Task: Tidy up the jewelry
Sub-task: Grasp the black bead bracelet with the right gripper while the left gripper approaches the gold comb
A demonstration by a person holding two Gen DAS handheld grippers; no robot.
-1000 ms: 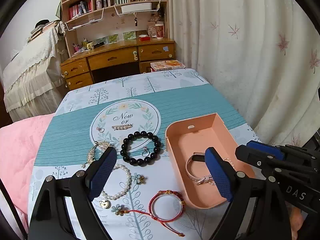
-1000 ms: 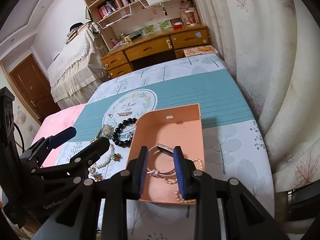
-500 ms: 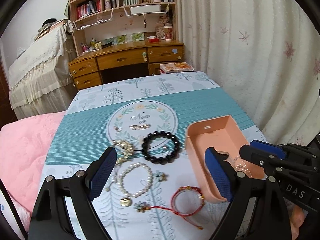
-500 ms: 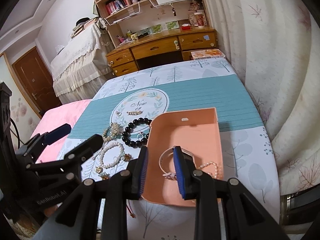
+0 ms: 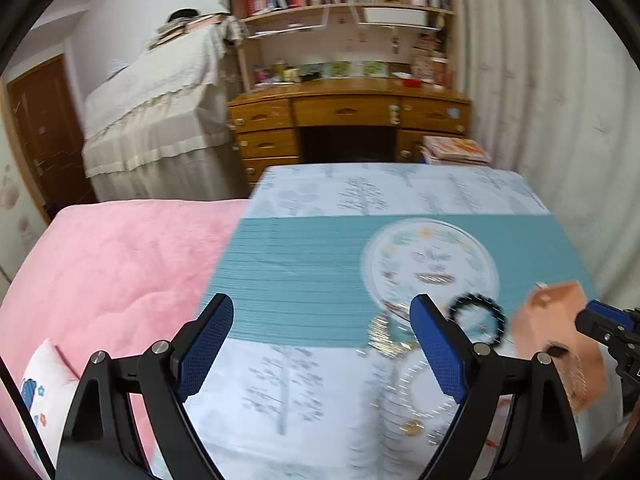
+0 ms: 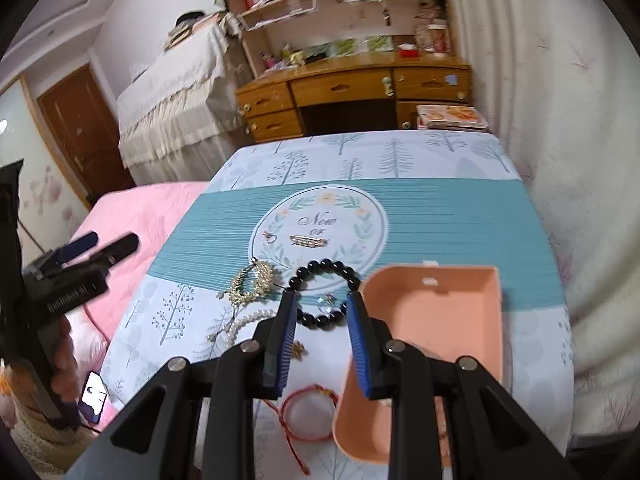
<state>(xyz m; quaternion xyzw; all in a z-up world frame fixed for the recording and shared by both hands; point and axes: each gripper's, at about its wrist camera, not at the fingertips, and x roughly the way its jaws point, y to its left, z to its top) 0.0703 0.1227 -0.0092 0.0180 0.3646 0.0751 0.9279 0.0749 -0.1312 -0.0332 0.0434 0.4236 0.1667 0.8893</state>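
Observation:
Seen from the right wrist, a pink box (image 6: 440, 308) lies on the tablecloth with a black bead bracelet (image 6: 316, 266) to its left. My right gripper (image 6: 321, 314) hovers over that bracelet, jaws a little apart with nothing between them. Around it lie a gold leaf piece (image 6: 252, 284), a pearl bracelet (image 6: 244, 322), a red string bracelet (image 6: 308, 412) and a bar clip (image 6: 309, 241). The left wrist view is blurred. There my left gripper (image 5: 320, 312) stands wide open and empty over the cloth, left of the black bracelet (image 5: 476, 299) and the box (image 5: 552, 320).
A pink blanket (image 5: 112, 280) borders the table on the left. My left gripper (image 6: 80, 256) and the hand holding it show at the left of the right wrist view, above a phone (image 6: 94, 396). Behind the table are a wooden desk (image 6: 352, 88) and a curtain (image 6: 560, 120).
Both grippers have swung left and risen a little. The left one left the box side for the table's left part. The right one came off the box to over the black bracelet. Jaws unchanged.

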